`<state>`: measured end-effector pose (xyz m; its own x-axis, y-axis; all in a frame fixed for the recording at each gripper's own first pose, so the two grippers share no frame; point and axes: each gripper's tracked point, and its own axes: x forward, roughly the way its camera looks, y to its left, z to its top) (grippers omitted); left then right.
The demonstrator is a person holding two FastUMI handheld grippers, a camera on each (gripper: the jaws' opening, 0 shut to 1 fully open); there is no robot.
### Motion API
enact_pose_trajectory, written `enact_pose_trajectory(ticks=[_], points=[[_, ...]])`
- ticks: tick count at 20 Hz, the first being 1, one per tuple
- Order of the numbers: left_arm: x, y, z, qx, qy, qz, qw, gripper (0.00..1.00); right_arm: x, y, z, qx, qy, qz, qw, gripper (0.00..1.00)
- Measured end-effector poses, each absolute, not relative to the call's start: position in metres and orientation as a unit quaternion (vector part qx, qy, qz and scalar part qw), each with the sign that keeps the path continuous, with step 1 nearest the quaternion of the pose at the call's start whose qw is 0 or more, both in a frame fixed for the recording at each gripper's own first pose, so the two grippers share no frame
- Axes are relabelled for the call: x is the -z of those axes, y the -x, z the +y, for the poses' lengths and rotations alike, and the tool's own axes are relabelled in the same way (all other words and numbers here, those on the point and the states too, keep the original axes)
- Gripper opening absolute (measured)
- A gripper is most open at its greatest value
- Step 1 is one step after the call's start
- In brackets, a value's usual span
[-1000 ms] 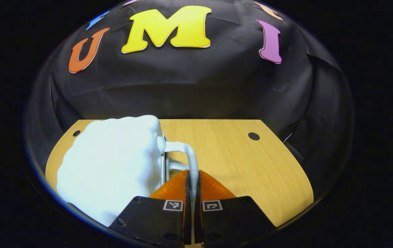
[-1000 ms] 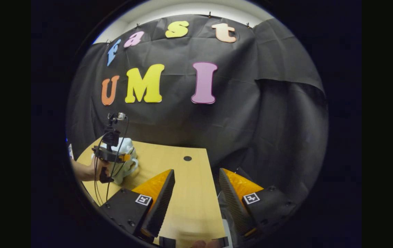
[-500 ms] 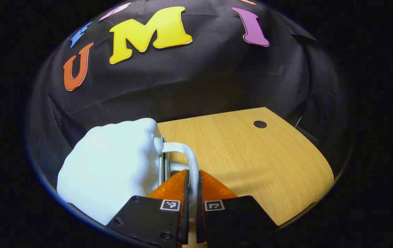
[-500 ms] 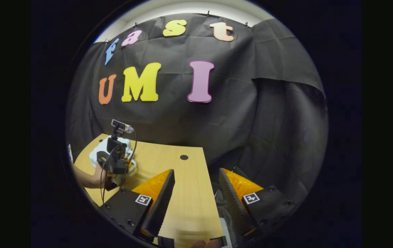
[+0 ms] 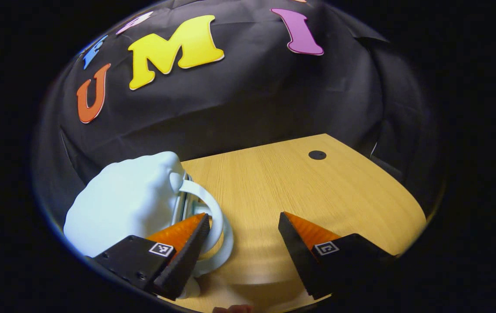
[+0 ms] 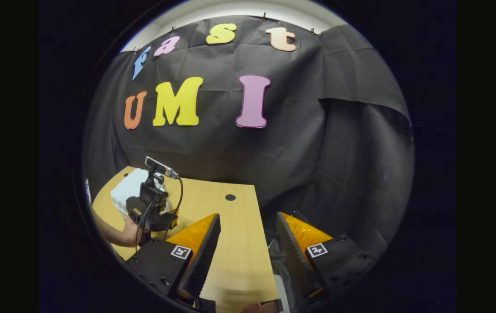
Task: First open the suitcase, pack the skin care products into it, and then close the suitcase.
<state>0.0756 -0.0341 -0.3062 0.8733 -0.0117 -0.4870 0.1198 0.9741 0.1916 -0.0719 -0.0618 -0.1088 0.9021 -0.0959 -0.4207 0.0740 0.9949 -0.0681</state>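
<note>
A small pale suitcase (image 5: 121,204) with a bumpy shell stands shut at the left of the wooden table (image 5: 300,191). Its white handle (image 5: 219,226) loops out toward me. My left gripper (image 5: 243,215) is open, its left finger lying right by the handle loop and its right finger over bare wood. In the right gripper view, a hand (image 6: 121,232) holds the left gripper (image 6: 152,208) in front of the suitcase (image 6: 126,191) at the far left. My right gripper (image 6: 248,215) hangs open over the table's near right edge, holding nothing.
A small dark round hole (image 5: 317,154) sits in the tabletop near its far right corner, also seen as the hole (image 6: 230,197) in the right gripper view. The table (image 6: 230,243) ends just right of my right gripper. Black cloth closes off the back.
My left gripper was shut on the suitcase handle and has now opened and let it go, swinging slightly right. The right gripper has stayed put.
</note>
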Motion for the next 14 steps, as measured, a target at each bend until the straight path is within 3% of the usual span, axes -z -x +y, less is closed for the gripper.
enact_pose_trajectory(ticks=[10, 14], points=[[0.038, -0.026, -0.017, 0.010, -0.021, 0.040, 0.999, 0.99, 0.042, -0.003, 0.028, -0.063, -0.022, 0.102, 0.993, 0.78], [-0.011, 0.000, -0.001, 0.000, -0.014, 0.006, 1.000, 0.98, 0.012, -0.016, 0.058, -0.072, -0.034, 0.059, 0.995, 0.78]])
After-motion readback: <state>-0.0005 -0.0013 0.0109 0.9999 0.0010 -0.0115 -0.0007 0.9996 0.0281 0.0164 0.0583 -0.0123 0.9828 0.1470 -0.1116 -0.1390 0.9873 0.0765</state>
